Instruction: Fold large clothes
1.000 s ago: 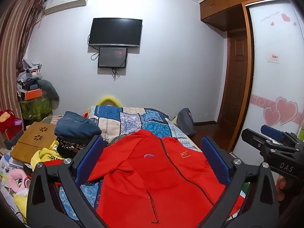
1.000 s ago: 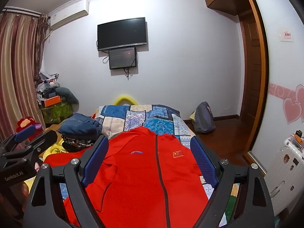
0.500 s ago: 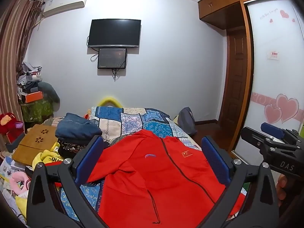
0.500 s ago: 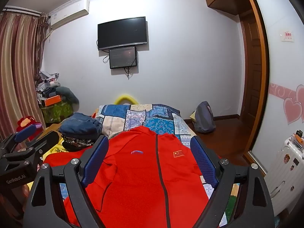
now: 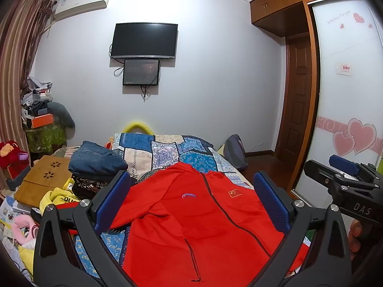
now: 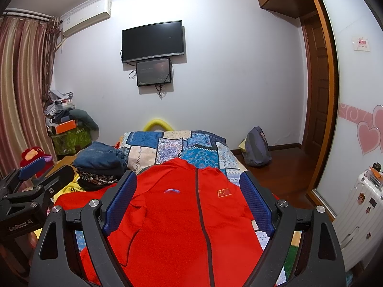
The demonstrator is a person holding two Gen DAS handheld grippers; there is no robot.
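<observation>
White walls close a bedroom with a TV (image 5: 144,40) mounted high, a smaller screen (image 5: 141,72) just under it, and an air conditioner (image 5: 81,2) near the ceiling. Striped curtains (image 6: 22,91) hang at the left; a wooden door (image 5: 298,100) and a wardrobe panel (image 5: 347,95) with pink hearts stand at the right.

On the bed (image 5: 167,150), covered in a blue patchwork quilt, lies the red jacket (image 5: 191,220), spread flat with its front up, zip closed and collar toward the far wall. A small flag patch (image 6: 224,192) sits on one breast, a logo (image 6: 171,191) on the other. Its sleeve on the left side reaches toward a pile of folded clothes (image 5: 95,167) topped with blue denim. A backpack (image 6: 257,148) leans on the wall beyond the bed, and a white suitcase (image 6: 359,210) stands at the right.

Both tongs hang above the near part of the jacket, touching nothing. The left tongs (image 5: 192,198) have their blue pads wide apart, and so do the right tongs (image 6: 189,197). A hand (image 5: 355,236) grips the right tool's handle.
</observation>
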